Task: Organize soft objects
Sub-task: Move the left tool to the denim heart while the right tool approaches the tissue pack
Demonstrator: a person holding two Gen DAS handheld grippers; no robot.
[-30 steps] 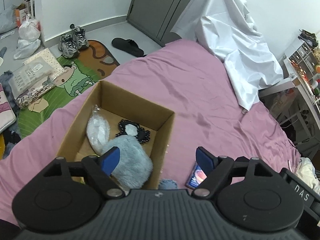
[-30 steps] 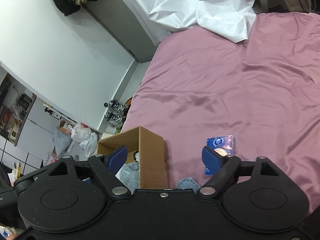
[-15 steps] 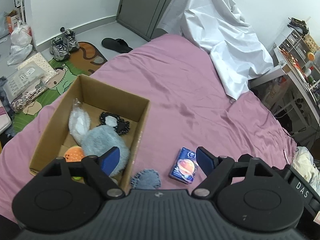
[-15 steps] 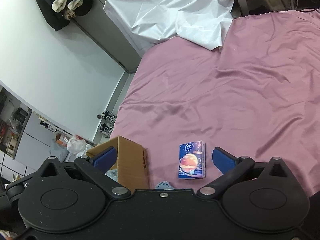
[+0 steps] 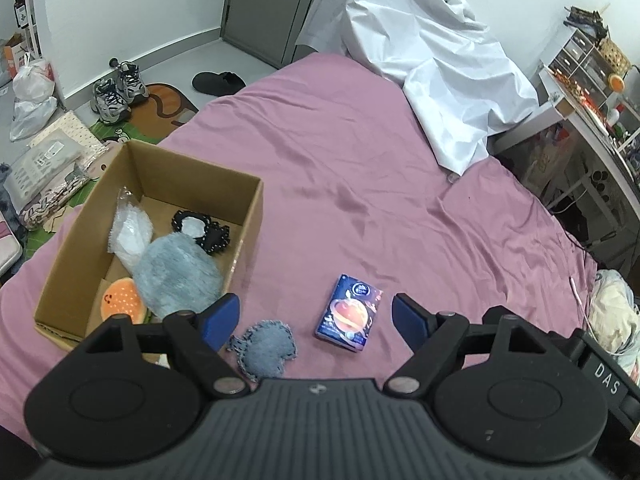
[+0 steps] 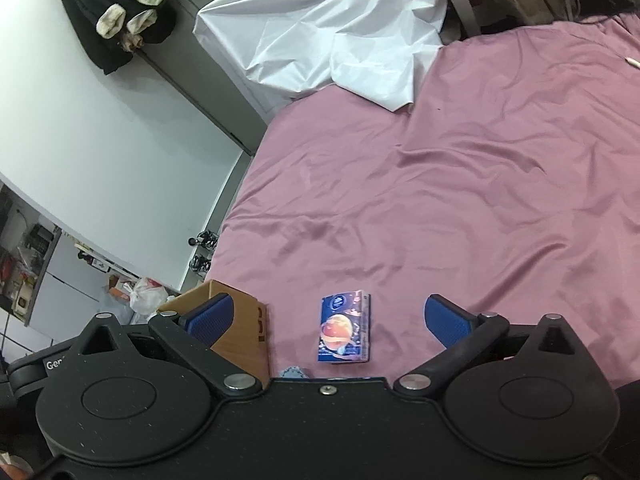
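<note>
Both tongs stand wide and empty: the left tongs (image 5: 316,314) have drawn back from the cardboard box (image 5: 256,216), and the right tongs (image 6: 326,316), now widened, frame the tissue pack (image 6: 345,328). It and the denim patch (image 5: 264,346) remain on the bed (image 5: 400,200), unsorted.

- Bed (image 5: 360,168) covered in pink sheet.
- Bore cardboard box (image 5: 248,216), denim patch (image 5: 265,347), blue tissue pack (image 5: 349,313), crumpled white sheet (image 5: 432,80).
</note>
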